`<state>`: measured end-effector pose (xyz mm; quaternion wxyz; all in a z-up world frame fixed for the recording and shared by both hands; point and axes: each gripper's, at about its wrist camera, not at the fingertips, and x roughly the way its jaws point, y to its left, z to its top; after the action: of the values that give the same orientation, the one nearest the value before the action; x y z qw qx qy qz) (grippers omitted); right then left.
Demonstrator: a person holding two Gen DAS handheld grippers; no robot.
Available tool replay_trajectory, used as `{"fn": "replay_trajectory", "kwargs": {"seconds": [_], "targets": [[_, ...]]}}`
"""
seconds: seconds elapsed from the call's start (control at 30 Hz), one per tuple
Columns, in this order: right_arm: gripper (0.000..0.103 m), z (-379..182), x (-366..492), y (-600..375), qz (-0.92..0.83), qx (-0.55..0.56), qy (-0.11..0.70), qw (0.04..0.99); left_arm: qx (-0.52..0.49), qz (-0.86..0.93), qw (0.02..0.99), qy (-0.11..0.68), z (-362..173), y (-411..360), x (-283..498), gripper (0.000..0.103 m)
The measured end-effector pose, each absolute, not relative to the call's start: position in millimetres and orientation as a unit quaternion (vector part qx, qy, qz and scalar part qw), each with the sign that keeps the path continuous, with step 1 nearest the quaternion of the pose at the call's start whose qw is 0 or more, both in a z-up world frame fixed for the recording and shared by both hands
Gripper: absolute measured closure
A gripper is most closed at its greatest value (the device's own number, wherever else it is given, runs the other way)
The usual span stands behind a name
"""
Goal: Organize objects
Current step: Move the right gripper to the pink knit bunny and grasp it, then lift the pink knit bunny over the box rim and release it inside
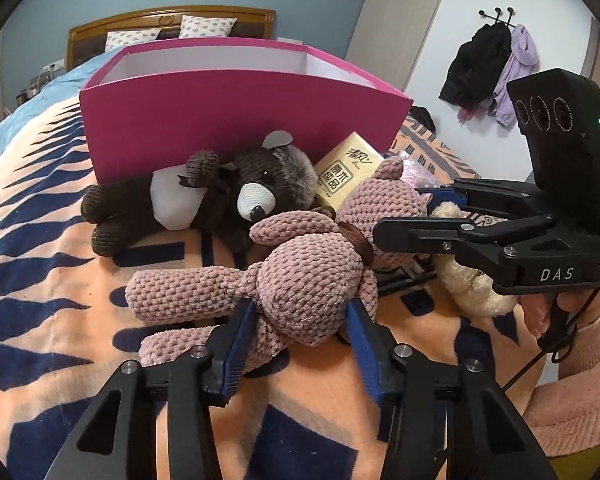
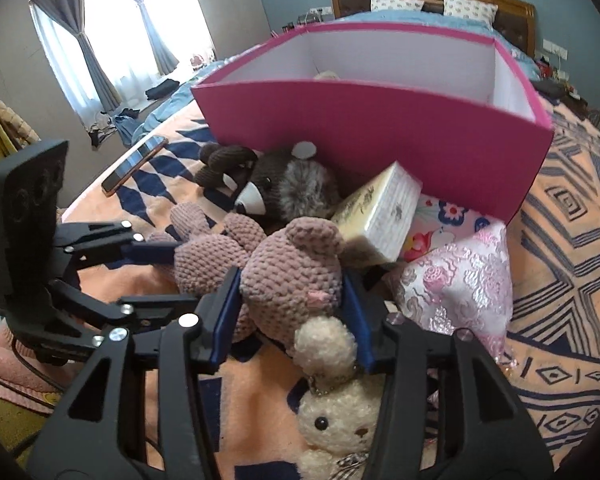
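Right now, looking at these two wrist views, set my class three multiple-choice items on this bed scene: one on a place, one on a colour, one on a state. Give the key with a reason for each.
1. Where does the tissue pack lie?
A. Inside the box
B. Leaning against the outside of the box
C. On the pillows

2. What colour is the outside of the box?
A. Magenta pink
B. Blue
C. Yellow

3. What is the left gripper doing?
A. Hanging open above bare blanket
B. Closed on the phone
C. Closed on the body of the pink knitted bear

Key: B, since the pack rests tilted at the box's front wall beside the dark brown bear. A, the outer walls are pink, the inside white. C, both blue pads press the bear's torso.
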<state>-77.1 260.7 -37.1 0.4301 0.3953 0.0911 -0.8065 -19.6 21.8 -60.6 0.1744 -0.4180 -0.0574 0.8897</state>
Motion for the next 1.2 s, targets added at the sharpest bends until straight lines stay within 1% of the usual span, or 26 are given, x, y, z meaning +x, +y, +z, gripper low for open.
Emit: {"fn": "replay_trajectory", "kwargs": {"seconds": [0.37,0.67,0.97,1.2], "targets": [[0.052,-11,-65,266,-0.818,0.355,0.073,0.446,-0.383,0.897,0.193,-0.107,-35,8,-11,0.056],[0.052,24,-73,275,-0.821,0.320,0.028,0.472,-0.329,0.924,0.179,-0.081,15,2,-11,0.056],[0.052,66,-101,269,-0.831,0.273,-0.001,0.485,-0.278,0.947,0.156,-0.043,68,-6,-42,0.055],[0.052,89,-138,257,-0.834,0.253,-0.026,0.489,-0.266,0.952,0.144,-0.046,90,-19,-80,0.055]]}}
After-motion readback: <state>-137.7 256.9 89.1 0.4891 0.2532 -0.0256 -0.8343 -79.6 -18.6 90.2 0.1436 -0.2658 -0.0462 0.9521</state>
